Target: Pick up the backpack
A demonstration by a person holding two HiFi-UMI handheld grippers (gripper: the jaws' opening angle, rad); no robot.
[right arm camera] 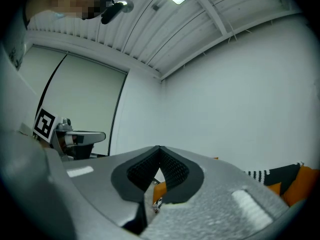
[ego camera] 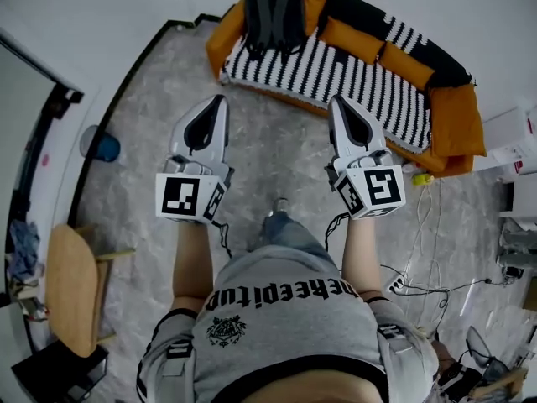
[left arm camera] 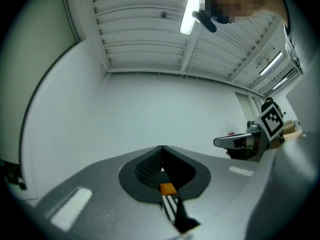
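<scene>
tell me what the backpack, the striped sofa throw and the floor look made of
Backpack: dark grey matte fabric, probably nylon; padded straps show.
Striped throw: soft cloth, maybe knit; it drapes over the orange sofa.
Floor: grey, veined like marble; stone tile or vinyl, cannot tell.

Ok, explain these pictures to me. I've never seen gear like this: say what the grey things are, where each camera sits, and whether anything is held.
A person holds two hand-held grippers; there is no robot arm. The head view looks down from a camera on the person's head: the left gripper and right gripper point toward an orange sofa with a striped cover, where a dark backpack sits. The other two pictures come from cameras riding on each gripper, looking along its jaws. Both pairs of jaws are closed together with nothing between them, so the backpack is not yet picked up.
</scene>
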